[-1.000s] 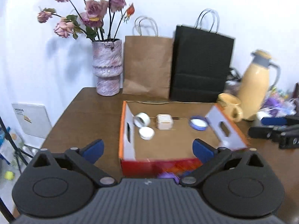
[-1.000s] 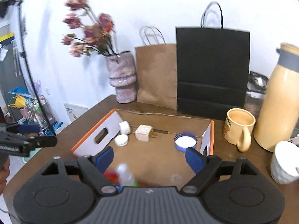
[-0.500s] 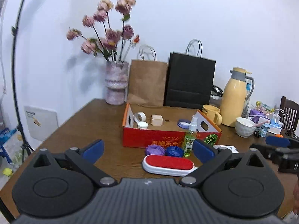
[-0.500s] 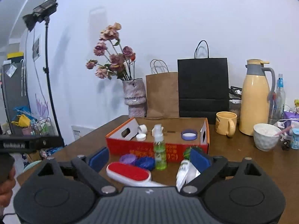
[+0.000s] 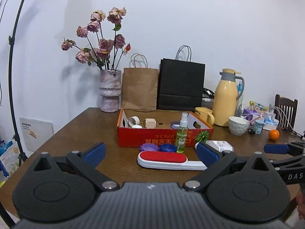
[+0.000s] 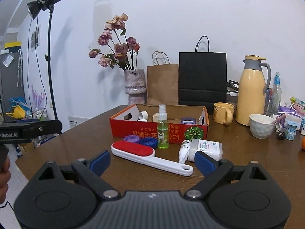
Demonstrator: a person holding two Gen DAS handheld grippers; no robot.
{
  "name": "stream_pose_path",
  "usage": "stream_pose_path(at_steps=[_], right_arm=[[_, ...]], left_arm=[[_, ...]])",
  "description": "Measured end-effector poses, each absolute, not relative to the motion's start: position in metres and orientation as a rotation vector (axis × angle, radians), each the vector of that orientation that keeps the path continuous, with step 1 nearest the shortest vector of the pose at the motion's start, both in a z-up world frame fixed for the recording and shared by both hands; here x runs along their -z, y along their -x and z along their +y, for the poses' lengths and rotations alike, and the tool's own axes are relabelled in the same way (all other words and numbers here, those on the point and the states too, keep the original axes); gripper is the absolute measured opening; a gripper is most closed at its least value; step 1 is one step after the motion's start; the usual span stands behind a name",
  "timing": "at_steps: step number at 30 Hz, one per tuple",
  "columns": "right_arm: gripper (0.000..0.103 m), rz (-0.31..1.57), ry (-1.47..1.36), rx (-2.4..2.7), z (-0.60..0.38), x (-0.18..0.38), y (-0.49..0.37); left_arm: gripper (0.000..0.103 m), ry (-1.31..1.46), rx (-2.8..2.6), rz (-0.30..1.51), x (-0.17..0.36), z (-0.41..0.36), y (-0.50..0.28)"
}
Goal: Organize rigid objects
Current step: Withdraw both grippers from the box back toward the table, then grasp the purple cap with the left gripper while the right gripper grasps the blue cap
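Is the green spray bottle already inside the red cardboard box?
No, the green spray bottle stands upright on the brown wooden table, in front of the red cardboard box.

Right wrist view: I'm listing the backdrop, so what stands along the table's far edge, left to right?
Flower vase → brown paper bag → black paper bag → yellow mug → yellow thermos jug

- The table [image 6: 238, 152] is dark, glossy wood.
- The box [image 6: 144, 131] is printed cardboard, plain brown inside.
- The brush [image 6: 133, 148] has glossy white plastic around a matt red pad.
- The spray bottle [image 6: 163, 131] is clear green plastic.
- The vase [image 5: 110, 91] looks rough and stony.
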State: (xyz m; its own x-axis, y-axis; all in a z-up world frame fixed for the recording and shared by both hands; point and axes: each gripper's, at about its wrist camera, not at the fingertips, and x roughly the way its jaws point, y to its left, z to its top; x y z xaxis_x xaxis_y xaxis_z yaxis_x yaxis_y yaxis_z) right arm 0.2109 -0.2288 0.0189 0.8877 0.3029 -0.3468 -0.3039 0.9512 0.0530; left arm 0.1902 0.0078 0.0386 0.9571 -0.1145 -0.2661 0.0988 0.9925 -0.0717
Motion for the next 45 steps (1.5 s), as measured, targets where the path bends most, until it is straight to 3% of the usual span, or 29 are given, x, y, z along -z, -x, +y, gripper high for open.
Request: stream_pose_path(at_steps=[16, 19, 23, 31, 33, 35, 41, 44, 45], right_arm=[[0.094, 0.389, -0.02, -0.34, -0.228, -0.004, -0.244], [0.088, 0.423, -0.034, -0.356, -0.226, 0.004, -0.259], [0.072, 0.449, -0.015, -0.379, -0.218, 0.009, -0.285], [0.068, 0.507, -0.015, -0.422, -0.192, 0.015, -0.372], [0.059, 0.538, -0.027, -0.415, -0.181, 0.021, -0.396], [0.041, 0.578, -0.063, -0.408, -0.175, 0.03, -0.418], [0.04, 0.641, -0.144, -0.339, -0.166, 0.054, -0.452], [0.039, 0.642, -0.175, -0.307, -0.165, 0.059, -0.459], [0.039, 0.644, -0.19, -0.304, -0.166, 0.061, -0.461]], left_arm=[[0.103, 0.071, 0.08, 0.408, -0.003, 0.015, -0.226], [0.103, 0.076, 0.098, 0.414, -0.001, 0.013, -0.243], [0.103, 0.075, 0.127, 0.439, 0.001, 0.007, -0.276], [0.082, -0.013, 0.196, 0.507, 0.003, -0.001, -0.372], [0.075, -0.036, 0.191, 0.576, 0.011, 0.0, -0.404], [0.069, -0.018, 0.199, 0.638, 0.02, 0.004, -0.43], [0.069, 0.029, 0.24, 0.699, 0.038, 0.012, -0.468], [0.058, 0.052, 0.231, 0.71, 0.044, 0.017, -0.477], [0.059, 0.072, 0.242, 0.706, 0.045, 0.019, -0.477]])
